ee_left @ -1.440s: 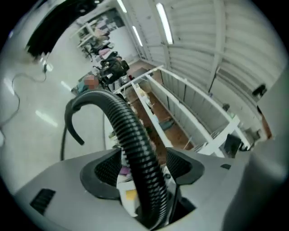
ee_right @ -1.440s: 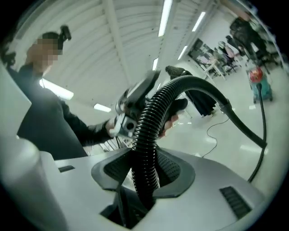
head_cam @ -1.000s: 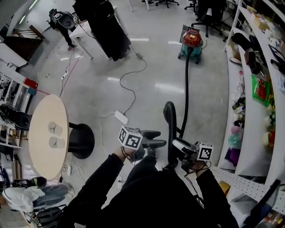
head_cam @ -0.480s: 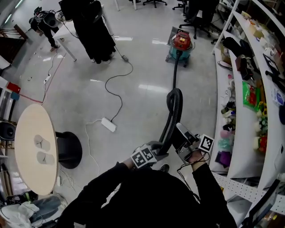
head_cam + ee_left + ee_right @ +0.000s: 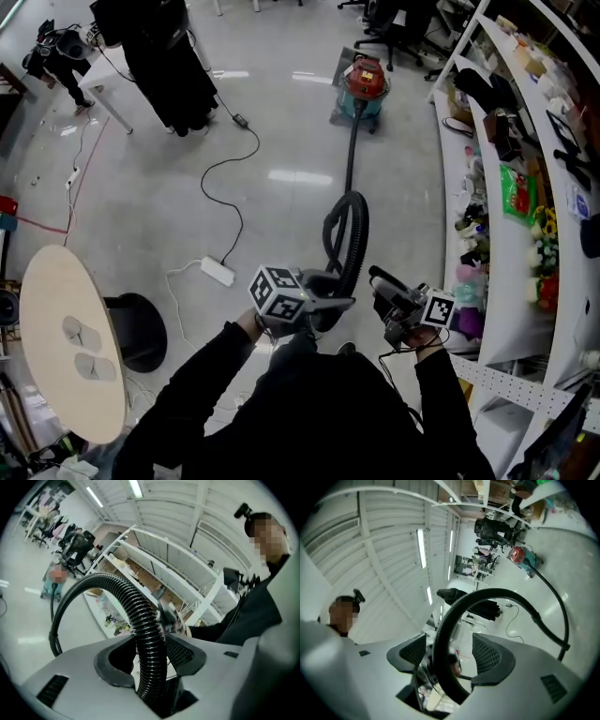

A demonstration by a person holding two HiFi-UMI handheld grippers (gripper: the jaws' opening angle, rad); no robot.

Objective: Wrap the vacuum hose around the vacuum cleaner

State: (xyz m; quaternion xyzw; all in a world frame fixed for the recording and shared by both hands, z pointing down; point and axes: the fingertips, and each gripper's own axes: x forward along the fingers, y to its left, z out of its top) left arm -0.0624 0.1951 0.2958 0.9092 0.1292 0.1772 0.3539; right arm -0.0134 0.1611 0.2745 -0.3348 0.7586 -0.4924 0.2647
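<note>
The red and teal vacuum cleaner (image 5: 364, 82) stands far off on the floor. Its black ribbed hose (image 5: 352, 150) runs toward me and arches into a loop (image 5: 361, 225) between my hands. My left gripper (image 5: 333, 302) has just been closing, and its pads now press on the hose (image 5: 145, 634) from both sides. My right gripper (image 5: 380, 286) has just been opening. The hose (image 5: 445, 620) passes between its jaws with a gap on each side. The vacuum cleaner (image 5: 520, 557) also shows in the right gripper view.
Curved white shelves (image 5: 487, 187) full of goods run along the right. A round table (image 5: 56, 356) stands at the left. A white power strip (image 5: 217, 271) with its cable lies on the floor. A dark-clothed person (image 5: 159, 56) stands by a desk at the back.
My left gripper swung right to the hose and closed on it. The right gripper's jaws opened off the hose. The hose loop now arches between both hands.
</note>
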